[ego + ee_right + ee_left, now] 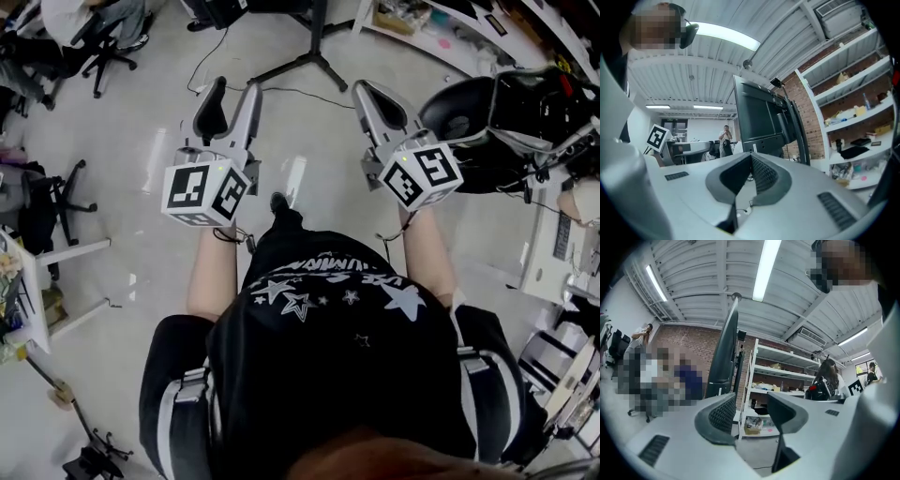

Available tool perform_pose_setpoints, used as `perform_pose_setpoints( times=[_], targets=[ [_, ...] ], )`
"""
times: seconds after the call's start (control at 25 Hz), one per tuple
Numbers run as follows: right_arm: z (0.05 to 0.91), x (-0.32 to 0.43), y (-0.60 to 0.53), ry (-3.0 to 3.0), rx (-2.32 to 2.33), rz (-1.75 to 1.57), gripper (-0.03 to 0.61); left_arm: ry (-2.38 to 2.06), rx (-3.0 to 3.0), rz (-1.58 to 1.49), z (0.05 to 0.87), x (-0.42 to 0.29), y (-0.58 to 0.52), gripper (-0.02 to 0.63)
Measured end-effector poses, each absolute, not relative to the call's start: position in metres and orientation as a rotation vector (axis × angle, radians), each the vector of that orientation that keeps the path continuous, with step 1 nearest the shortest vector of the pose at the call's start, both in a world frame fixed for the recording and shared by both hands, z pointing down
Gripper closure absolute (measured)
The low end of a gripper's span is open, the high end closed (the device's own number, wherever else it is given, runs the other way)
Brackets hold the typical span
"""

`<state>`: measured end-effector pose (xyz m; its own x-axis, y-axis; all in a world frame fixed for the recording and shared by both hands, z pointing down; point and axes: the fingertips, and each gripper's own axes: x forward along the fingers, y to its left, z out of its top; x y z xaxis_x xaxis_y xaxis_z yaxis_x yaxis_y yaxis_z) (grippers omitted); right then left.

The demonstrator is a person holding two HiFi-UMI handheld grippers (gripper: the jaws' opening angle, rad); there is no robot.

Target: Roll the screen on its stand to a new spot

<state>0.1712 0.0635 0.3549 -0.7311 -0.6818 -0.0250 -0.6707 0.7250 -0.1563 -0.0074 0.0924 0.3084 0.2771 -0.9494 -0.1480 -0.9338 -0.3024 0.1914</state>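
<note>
The screen (759,115) stands upright on its stand (794,124) on open floor (141,169), near the shelving (783,366) by the brick wall, well apart from both grippers. The left gripper (234,89) is spread on nothing, the right gripper (364,92) pressed together and empty; both point level at the screen, which in my judgement suits either reaching for it or having released it.

The left arm (212,270) and the right arm (427,251) reach out in front. The left gripper (234,86) points to 12 o'clock, its jaws apart with nothing between them. The right gripper (367,90) leans toward 11 o'clock, its jaws pressed together and empty.
</note>
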Motion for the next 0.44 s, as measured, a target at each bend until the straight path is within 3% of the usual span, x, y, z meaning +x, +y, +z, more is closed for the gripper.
perform_pose_setpoints(
  times=[0.44],
  targets=[
    [0.361,0.227,0.128,2.824,-1.108,-0.254,0.572,-1.796,2.451,-0.285,0.320,0.057,0.168,0.488]
  ],
)
